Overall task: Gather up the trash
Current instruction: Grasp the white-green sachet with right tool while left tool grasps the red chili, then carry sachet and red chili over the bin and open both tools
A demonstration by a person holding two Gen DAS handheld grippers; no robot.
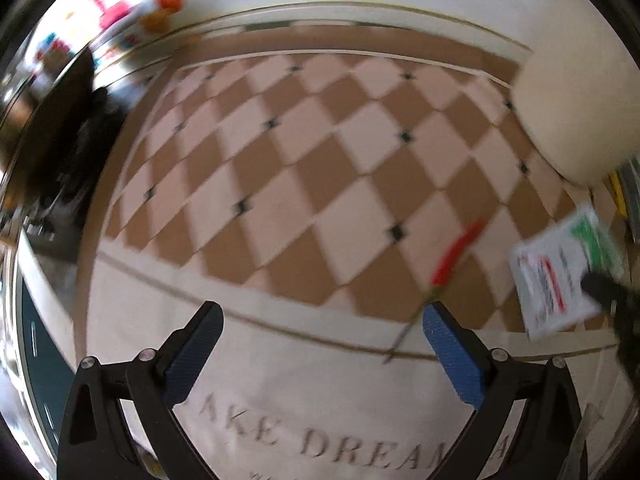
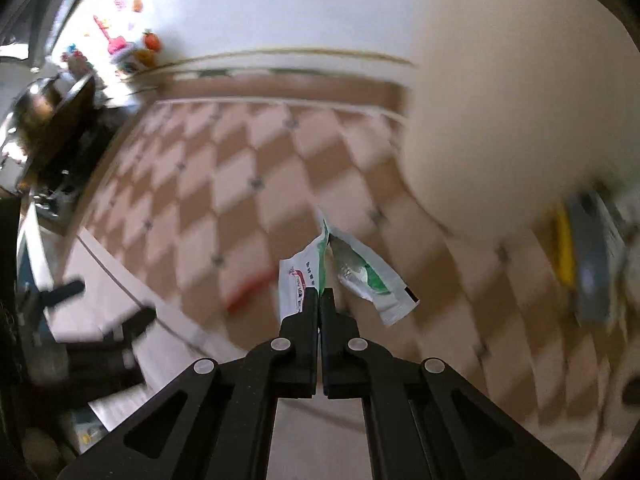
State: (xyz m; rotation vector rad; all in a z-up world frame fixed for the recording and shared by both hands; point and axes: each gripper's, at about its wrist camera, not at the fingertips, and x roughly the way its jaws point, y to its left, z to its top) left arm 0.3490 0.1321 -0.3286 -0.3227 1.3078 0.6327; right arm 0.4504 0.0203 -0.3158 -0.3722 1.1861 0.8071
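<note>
Pinching a torn white sachet wrapper with green and red print (image 2: 320, 268), the right gripper (image 2: 320, 296) has its black fingers pressed together on the wrapper's near edge, and the two torn flaps fan out beyond the fingertips, one to the left and one to the right. In the left wrist view the same wrapper (image 1: 556, 276) hangs at the far right, above the tan-and-cream checkered tablecloth (image 1: 304, 168), with the dark tip of the right gripper (image 1: 604, 288) on its right edge.

The left gripper (image 1: 322, 320) is spread wide, its blue-padded fingers (image 1: 192, 356) holding nothing, poised over the cloth's cream border with grey printed lettering. A thin stick with a red tip (image 1: 456, 256), possibly a chilli or a wrapper strip, since blur hides its make, lies on the cloth just beyond the left gripper's right finger; its stem runs behind that finger. In the right wrist view it shows as a red smear (image 2: 248, 288) to the left of the held wrapper. A large cream rounded object (image 2: 500, 120) fills the far right.
</note>
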